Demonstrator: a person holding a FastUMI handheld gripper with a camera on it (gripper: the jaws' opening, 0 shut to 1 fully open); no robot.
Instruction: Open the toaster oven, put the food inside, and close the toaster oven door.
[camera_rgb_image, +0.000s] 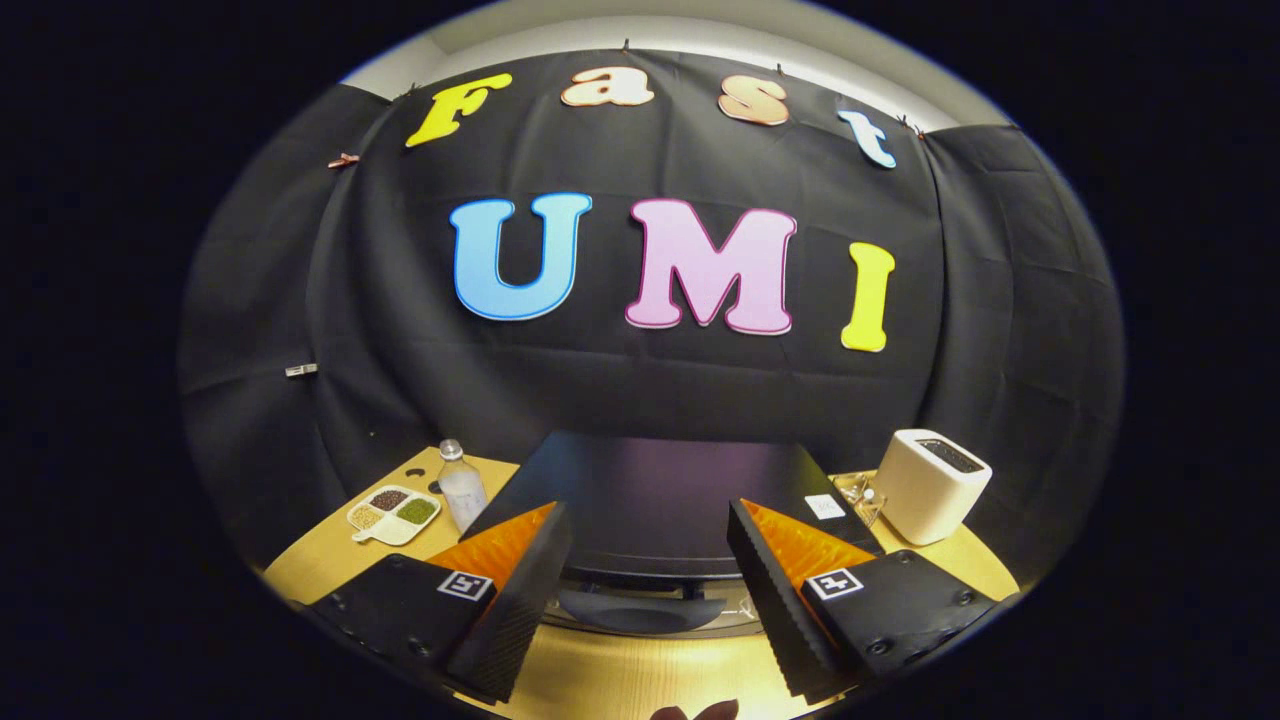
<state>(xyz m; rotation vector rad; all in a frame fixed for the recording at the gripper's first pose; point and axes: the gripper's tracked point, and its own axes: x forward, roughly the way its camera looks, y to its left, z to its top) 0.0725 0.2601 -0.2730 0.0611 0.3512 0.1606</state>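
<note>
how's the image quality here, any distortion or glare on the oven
Gripper view: strong fisheye bend curves the table edge; soft purplish sheen on the black toaster oven top; focus sharp throughout; open gripper jaws frame the oven's front handle.

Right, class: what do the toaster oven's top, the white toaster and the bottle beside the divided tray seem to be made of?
Toaster oven: likely painted metal, dark top with soft sheen. White toaster: probably matte plastic, rounded corners, dull finish. Bottle: clear plastic or glass, see-through; cannot tell which. The claw is open, holding nothing, over the oven's front.

Toaster oven (650, 490) at the desk's (620, 680) middle, bottle (461, 487) and divided dish (394, 513) towards its left edge, toaster (930, 487) towards its right edge.
</note>
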